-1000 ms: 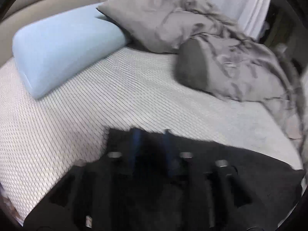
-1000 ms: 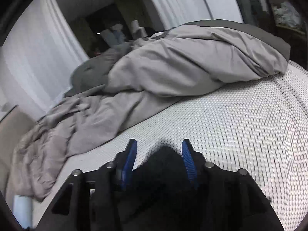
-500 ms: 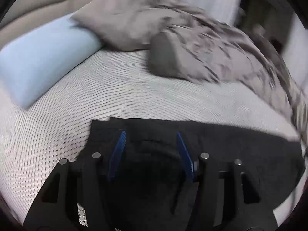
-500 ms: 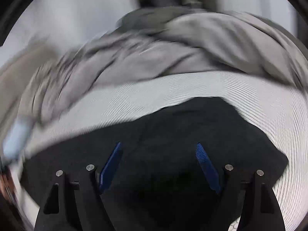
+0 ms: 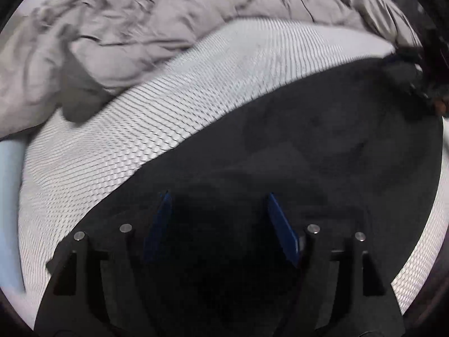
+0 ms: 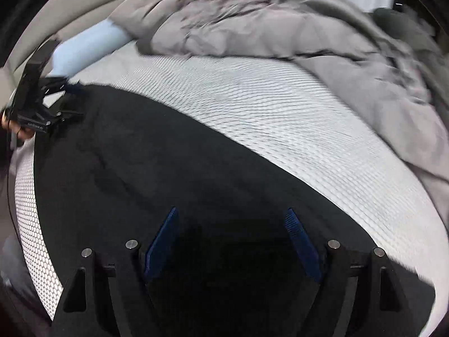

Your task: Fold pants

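Observation:
Black pants [image 5: 322,146] lie spread flat across the white patterned mattress [image 5: 174,106]; they also fill the lower right wrist view [image 6: 168,168]. My left gripper [image 5: 217,196] is open, its blue pads apart just above the pants. My right gripper [image 6: 231,213] is open above the other end of the pants. The left gripper also shows in the right wrist view [image 6: 71,98], at the pants' far left edge. The right gripper shows blurred at the far right of the left wrist view [image 5: 404,64].
A rumpled grey duvet [image 6: 280,22] is heaped along the far side of the bed and shows in the left wrist view [image 5: 126,28] too. A light blue pillow [image 6: 84,45] lies at the headboard. The mattress [image 6: 280,106] lies bare between pants and duvet.
Both grippers opened and let go of the pants, then drew back and swung inward. The pants now lie flat on the mattress.

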Action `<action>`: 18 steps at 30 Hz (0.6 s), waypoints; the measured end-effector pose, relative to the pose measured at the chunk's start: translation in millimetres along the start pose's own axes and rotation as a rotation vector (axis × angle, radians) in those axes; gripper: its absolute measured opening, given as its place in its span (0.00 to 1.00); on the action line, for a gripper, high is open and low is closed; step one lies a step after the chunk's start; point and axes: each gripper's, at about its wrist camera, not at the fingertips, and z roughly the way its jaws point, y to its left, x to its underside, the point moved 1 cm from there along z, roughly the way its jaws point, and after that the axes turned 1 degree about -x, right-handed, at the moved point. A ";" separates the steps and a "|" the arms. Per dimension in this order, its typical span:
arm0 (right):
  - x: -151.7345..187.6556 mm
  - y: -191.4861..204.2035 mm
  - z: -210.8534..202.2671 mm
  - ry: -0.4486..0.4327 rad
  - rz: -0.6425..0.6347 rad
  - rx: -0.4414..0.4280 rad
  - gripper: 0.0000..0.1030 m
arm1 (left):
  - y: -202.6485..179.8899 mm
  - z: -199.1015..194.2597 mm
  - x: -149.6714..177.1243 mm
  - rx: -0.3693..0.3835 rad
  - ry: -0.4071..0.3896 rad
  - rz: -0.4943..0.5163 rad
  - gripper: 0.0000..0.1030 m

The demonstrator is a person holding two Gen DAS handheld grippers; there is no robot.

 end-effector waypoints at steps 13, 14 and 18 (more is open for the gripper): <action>0.0 18.6 14.0 0.002 -0.223 -0.095 0.02 | 0.7 25.9 -7.2 0.059 0.104 0.114 0.69; 0.6 16.8 7.6 -0.034 -0.223 -0.086 0.02 | 1.0 25.2 -5.1 0.061 0.101 0.117 0.60; 0.1 7.8 -12.3 -0.150 -0.181 -0.035 0.01 | -5.3 17.9 -8.3 0.029 0.079 0.142 0.33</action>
